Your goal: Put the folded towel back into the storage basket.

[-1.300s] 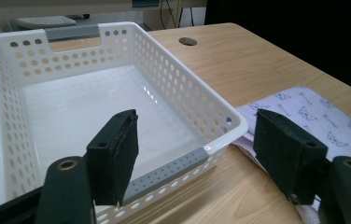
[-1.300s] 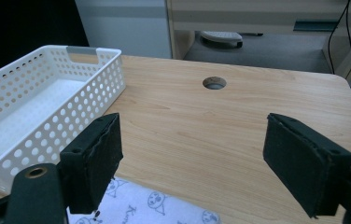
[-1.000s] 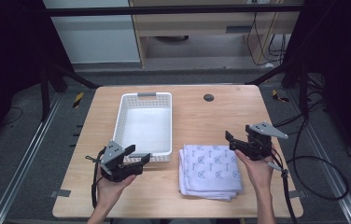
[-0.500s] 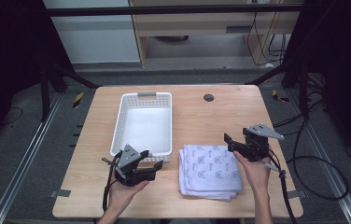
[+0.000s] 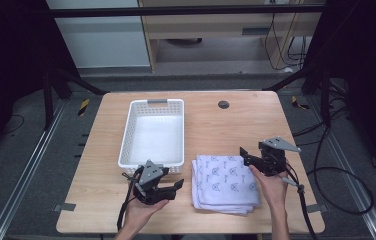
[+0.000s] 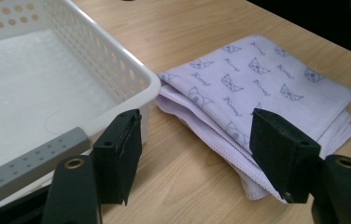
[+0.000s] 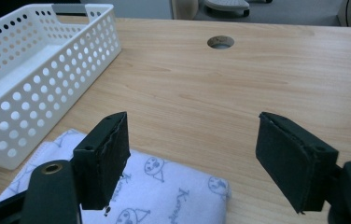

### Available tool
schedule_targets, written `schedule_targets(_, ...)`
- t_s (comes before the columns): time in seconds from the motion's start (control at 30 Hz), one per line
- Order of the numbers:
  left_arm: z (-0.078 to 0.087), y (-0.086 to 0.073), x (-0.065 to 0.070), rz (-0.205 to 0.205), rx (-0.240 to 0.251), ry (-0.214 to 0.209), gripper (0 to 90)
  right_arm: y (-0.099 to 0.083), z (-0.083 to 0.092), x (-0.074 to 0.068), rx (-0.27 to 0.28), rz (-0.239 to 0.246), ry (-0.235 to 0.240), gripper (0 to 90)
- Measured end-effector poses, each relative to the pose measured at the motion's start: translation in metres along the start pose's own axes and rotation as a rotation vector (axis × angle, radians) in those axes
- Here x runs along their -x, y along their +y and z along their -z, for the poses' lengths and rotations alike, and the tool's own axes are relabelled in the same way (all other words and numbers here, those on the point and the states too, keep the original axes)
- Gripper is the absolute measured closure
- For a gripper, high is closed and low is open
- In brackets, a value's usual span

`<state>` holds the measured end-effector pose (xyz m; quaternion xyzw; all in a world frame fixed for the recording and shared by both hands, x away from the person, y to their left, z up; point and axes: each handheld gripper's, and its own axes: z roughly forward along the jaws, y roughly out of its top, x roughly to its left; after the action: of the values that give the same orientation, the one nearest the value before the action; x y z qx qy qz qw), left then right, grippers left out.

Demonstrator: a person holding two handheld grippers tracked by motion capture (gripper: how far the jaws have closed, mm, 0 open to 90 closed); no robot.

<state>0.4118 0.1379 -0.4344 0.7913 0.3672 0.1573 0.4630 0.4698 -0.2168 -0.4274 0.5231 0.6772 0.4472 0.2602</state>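
A folded towel (image 5: 226, 183) is lying on the desk (image 5: 216, 130) just beside the near right corner of a white basket (image 5: 153, 132). The left gripper (image 5: 176, 186) is pointing at the towel's left edge from just beside it, its jaws standing open with nothing between them. The right gripper (image 5: 243, 155) is hovering over the towel's far right corner; its jaws have just been closing a little but are gaping open and gripping nothing.

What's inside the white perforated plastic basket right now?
Nothing: the white perforated plastic basket shows a bare white floor. In the left gripper view, its near rim hides a strip of that floor.
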Motion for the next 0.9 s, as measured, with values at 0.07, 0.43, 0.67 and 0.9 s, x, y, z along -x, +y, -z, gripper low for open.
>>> schedule_targets(0.07, -0.003, -0.001, 0.002, -0.004, -0.009, -0.003, 33.3, -0.002, -0.001, 0.000, -0.008, -0.005, -0.002, 26.4)
schedule_targets(0.43, -0.015, -0.003, 0.015, -0.020, -0.036, -0.022, 33.2, -0.012, -0.006, 0.004, -0.037, -0.013, -0.003, 29.4)
schedule_targets(0.67, -0.024, -0.003, 0.022, -0.029, -0.053, -0.030, 33.2, -0.016, -0.010, 0.006, -0.051, -0.015, -0.003, 30.7)
schedule_targets(0.9, -0.036, -0.006, 0.026, -0.028, -0.079, -0.026, 33.1, -0.024, -0.015, 0.008, -0.080, -0.018, -0.003, 34.1)
